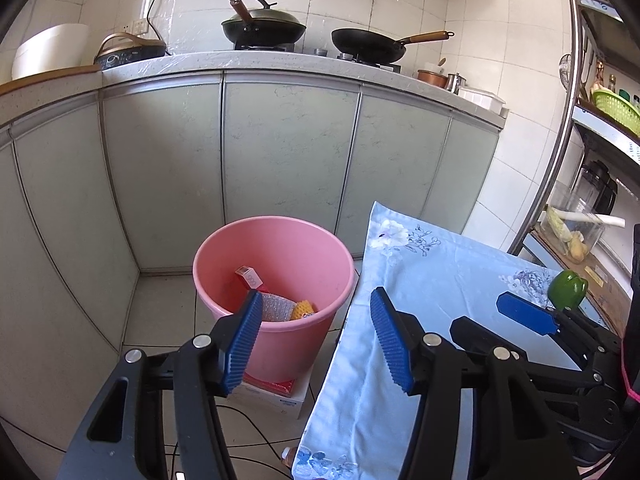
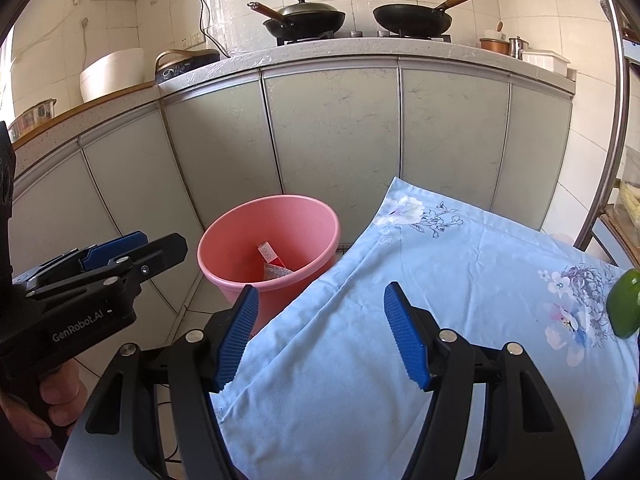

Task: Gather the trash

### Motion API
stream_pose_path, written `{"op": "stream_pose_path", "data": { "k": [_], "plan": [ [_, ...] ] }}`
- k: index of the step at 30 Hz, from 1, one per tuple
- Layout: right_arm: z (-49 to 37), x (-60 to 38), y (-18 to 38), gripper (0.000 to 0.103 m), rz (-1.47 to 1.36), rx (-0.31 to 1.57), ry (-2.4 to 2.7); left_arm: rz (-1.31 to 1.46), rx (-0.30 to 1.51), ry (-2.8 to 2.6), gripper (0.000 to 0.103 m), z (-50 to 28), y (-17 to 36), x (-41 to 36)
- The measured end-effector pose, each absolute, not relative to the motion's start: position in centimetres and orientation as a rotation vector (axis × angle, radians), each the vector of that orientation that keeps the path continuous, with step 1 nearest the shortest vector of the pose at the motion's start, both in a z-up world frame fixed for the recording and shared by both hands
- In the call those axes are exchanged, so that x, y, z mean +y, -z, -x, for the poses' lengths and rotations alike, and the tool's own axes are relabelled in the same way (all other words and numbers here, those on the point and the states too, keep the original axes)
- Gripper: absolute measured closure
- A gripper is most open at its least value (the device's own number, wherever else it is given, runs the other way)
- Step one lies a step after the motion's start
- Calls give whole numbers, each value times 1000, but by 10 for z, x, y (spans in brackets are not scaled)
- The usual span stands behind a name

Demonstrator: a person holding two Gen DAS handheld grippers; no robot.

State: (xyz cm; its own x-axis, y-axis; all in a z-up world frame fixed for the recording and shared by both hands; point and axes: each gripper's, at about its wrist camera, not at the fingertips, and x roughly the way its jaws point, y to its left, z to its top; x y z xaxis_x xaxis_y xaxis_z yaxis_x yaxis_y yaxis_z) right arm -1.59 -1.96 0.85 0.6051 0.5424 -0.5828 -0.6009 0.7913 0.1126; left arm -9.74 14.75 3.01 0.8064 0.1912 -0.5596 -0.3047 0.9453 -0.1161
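A pink bucket point(image 1: 320, 250) stands on the floor beside the table and holds trash: a small red-and-white box point(image 1: 249, 275), bubble wrap point(image 1: 277, 309) and a yellow piece point(image 1: 303, 309). It also shows in the right wrist view point(image 2: 236, 236). My left gripper point(image 1: 316, 340) is open and empty, above the bucket's near rim and the table's left edge. My right gripper point(image 2: 320, 336) is open and empty above the blue flowered tablecloth point(image 2: 460, 280). The right gripper also shows in the left wrist view point(image 1: 524, 312), and the left gripper in the right wrist view point(image 2: 120, 252).
A green pepper point(image 1: 567, 288) lies on the cloth at the far right, also in the right wrist view point(image 2: 625, 304). Grey-green cabinets point(image 1: 280, 152) carry a counter with two pans point(image 1: 368, 44). A metal shelf rack point(image 1: 560, 140) stands right. Boxes point(image 1: 276, 392) sit under the bucket; cables lie on the floor.
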Motion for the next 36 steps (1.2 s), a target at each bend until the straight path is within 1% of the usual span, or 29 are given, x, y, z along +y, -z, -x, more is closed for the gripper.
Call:
{"op": "stream_pose_path", "data": {
  "k": [12, 36],
  "plan": [
    [20, -17, -9, 37, 113, 636, -664, 199, 574, -270, 48, 100, -32, 148],
    [14, -15, -3, 37, 124, 657, -662, 209, 623, -272, 48, 88, -18, 149]
  ]
}}
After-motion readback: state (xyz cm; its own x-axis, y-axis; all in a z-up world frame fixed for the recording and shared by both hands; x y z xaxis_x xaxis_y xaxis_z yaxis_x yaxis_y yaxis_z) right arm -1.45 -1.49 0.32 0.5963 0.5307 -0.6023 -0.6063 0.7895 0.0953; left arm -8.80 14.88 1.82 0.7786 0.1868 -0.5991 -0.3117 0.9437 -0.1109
